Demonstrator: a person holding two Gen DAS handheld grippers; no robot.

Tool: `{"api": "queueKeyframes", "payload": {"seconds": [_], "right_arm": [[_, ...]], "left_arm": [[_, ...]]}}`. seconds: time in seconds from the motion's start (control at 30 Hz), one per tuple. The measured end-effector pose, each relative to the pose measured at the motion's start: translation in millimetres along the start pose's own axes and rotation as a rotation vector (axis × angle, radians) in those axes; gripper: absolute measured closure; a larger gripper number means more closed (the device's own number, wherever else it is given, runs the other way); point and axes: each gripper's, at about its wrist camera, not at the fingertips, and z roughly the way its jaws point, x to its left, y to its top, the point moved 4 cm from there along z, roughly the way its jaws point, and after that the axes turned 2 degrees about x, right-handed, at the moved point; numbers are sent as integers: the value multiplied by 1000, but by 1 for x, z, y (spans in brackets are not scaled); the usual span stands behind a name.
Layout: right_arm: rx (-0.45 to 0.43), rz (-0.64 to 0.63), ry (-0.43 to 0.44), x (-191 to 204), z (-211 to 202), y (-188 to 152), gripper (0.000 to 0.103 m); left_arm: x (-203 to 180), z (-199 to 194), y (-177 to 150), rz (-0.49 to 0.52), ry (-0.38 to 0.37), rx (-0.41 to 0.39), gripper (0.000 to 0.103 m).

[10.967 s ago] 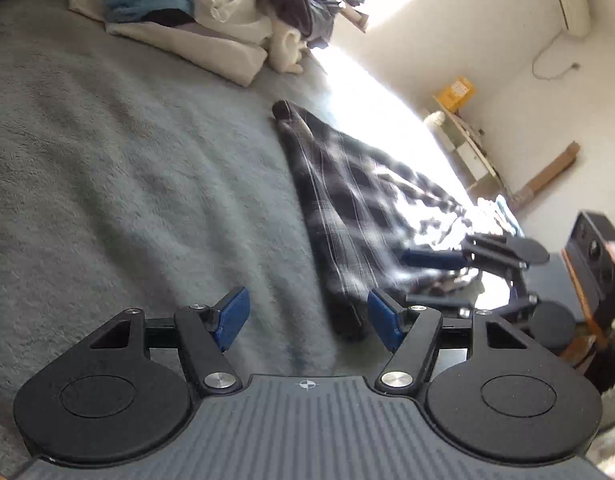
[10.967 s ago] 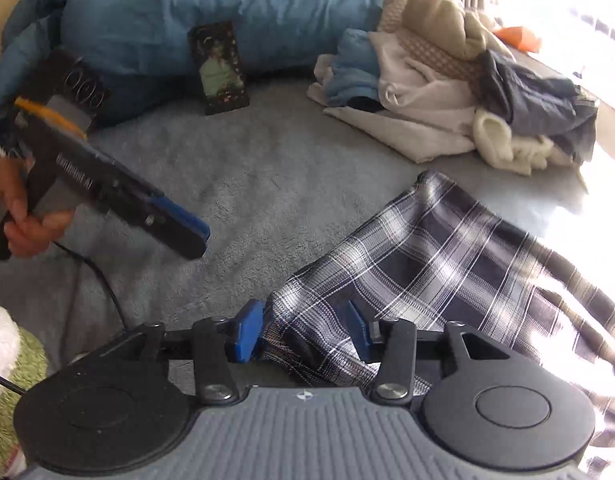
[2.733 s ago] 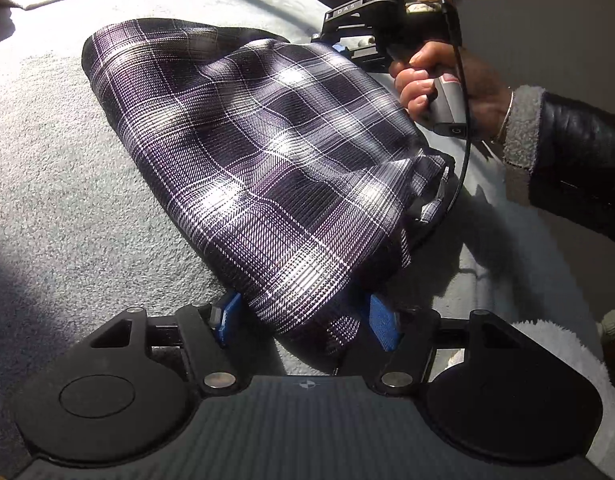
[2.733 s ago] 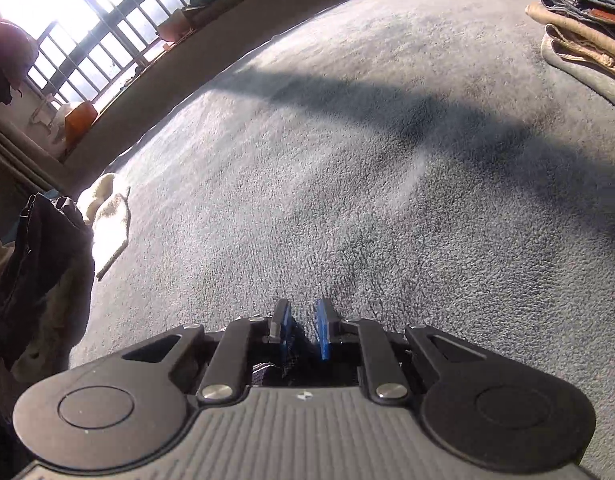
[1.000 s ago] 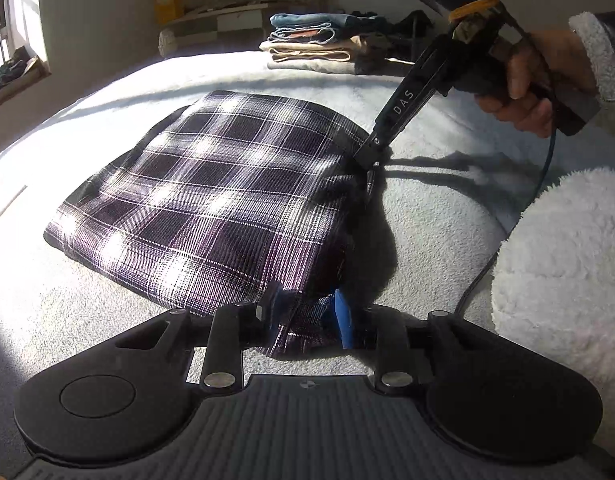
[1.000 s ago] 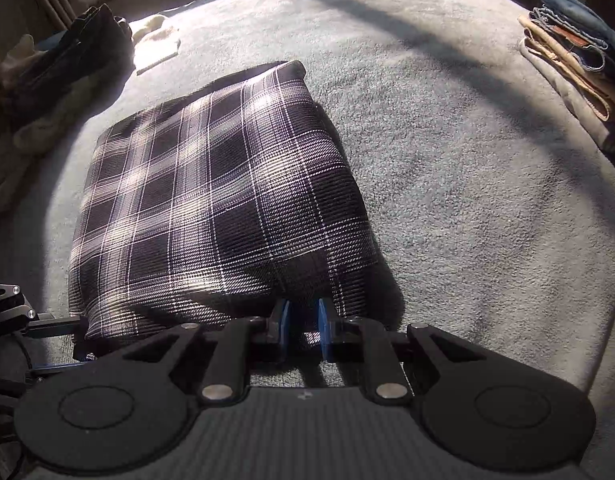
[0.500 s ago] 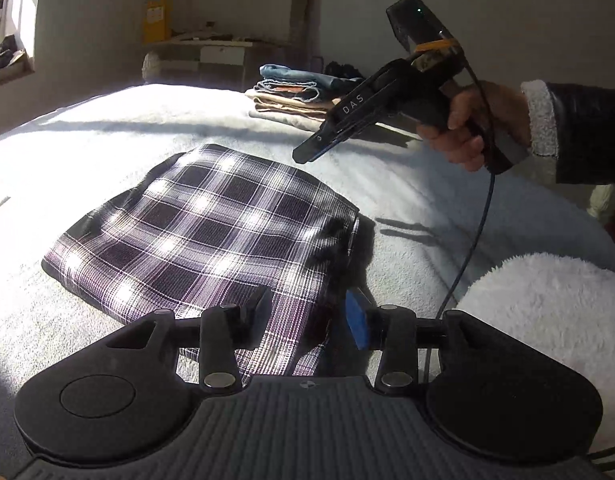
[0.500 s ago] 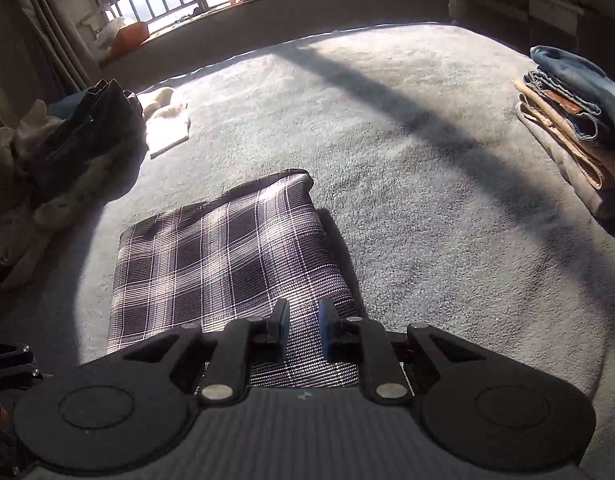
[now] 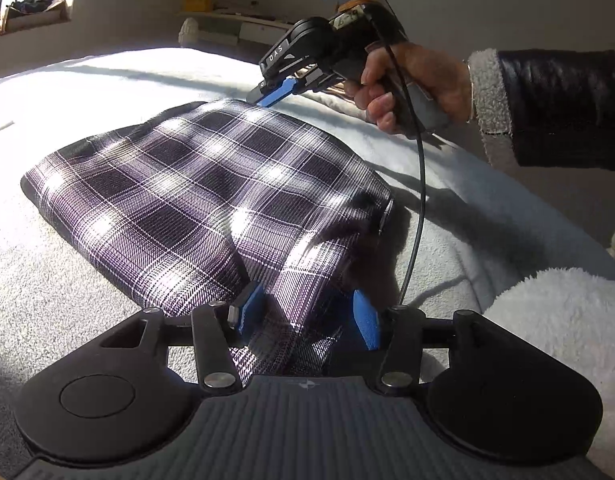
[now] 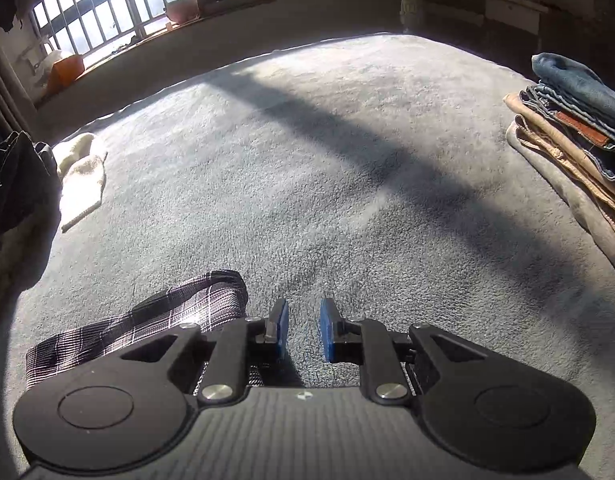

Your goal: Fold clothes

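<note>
The folded plaid garment (image 9: 211,196) lies flat on the grey bed (image 9: 47,300), its near corner reaching in between the jaws of the left gripper (image 9: 305,316). Those jaws are opening, the blue pads standing off the cloth on either side (the fabric simply lies between them). Beyond the far edge of the garment hangs the right gripper (image 9: 273,94), held in a hand (image 9: 411,84) with a dark sleeve and fleecy cuff (image 9: 487,96); its body bears the letters "DAS", and a black cable (image 9: 417,208) drops from it past the right of the left jaws. Its own jaws stand a narrow way apart with nothing in them, only bare blanket ahead; from the right wrist view the plaid edge (image 10: 155,320) lies just left of them.

Right of the left jaws a white fluffy mass (image 9: 559,336) crowds in close. Ahead of the right jaws the bed runs open and wide. At its far right edge sits a stack of folded clothes (image 10: 575,132), jeans on top; at far left a dark heap (image 10: 15,184) and a pale cloth (image 10: 81,176). Behind is a barred window (image 10: 107,8) over a sill.
</note>
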Motion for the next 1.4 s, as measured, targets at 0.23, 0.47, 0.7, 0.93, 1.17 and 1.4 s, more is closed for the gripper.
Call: {"api": "queueKeyframes", "payload": {"seconds": [0.23,0.47,0.7,0.93,1.17,1.4], "right_arm": [[146,-139,199,66,33,-5,84],[88,181,138,38,63,18,84],[54,336,267,-40,-16,-1,43],[111,413,256,-84,-45,-42,34],[191,442,311,-79,-28,-64,30],[204,434,282,-66,-21,-71,27]], "left_arm": [[0,1,-3,-19,-22,-25,46],[5,-2,-4,-66,-47,-36,46],[15,-19,6,-172,-92,-63,46],[27,-35,24,-271,-71,-97,45],[53,-22,24,-404,106,9,45],[84,-23,12,-543,231,140,45]]}}
